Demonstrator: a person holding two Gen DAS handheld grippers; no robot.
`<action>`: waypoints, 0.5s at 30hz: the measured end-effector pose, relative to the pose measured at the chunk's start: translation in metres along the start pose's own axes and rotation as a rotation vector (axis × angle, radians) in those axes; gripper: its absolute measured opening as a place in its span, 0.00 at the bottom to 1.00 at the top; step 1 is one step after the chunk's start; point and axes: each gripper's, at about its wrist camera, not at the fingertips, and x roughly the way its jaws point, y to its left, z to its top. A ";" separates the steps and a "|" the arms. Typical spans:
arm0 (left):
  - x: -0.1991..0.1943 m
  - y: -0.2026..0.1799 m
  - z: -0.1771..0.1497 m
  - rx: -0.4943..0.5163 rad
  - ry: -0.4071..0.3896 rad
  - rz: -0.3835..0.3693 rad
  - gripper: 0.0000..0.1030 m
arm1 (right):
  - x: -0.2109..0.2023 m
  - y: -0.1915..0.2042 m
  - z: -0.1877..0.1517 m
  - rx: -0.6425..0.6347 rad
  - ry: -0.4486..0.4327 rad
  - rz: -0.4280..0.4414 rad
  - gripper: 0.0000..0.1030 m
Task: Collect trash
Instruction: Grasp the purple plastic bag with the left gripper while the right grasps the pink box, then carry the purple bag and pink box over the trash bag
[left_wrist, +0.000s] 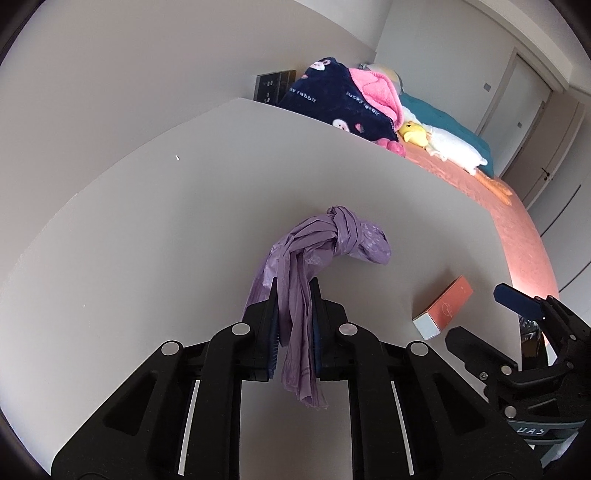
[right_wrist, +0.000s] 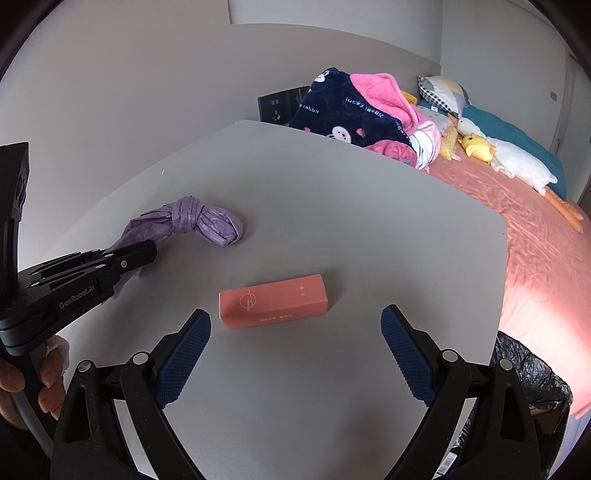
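Left gripper (left_wrist: 294, 295) clamps the knotted purple plastic bag (left_wrist: 325, 240) over a grey table (right_wrist: 332, 192); right gripper (right_wrist: 295, 332) gapes wide behind the pink box (right_wrist: 273, 301), bed (right_wrist: 535, 240) beyond

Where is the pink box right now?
The pink box lies flat on the grey table, just ahead of the open right gripper, right of the purple bag.

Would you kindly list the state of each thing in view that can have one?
purple bag: knotted, lying on the table, tail clamped
left gripper: shut on the purple bag
right gripper: open, empty, facing the pink box
pink box: closed, lying flat
bin bag: open, beside the table
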 end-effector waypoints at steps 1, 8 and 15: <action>0.000 0.000 0.001 -0.001 -0.003 0.002 0.12 | 0.003 0.002 0.001 -0.004 0.004 -0.003 0.91; -0.014 0.006 0.003 -0.027 -0.070 0.008 0.12 | 0.015 0.007 0.003 -0.026 0.024 -0.029 0.89; -0.021 0.006 0.007 -0.034 -0.100 -0.019 0.12 | 0.009 0.006 -0.003 -0.032 0.016 -0.051 0.64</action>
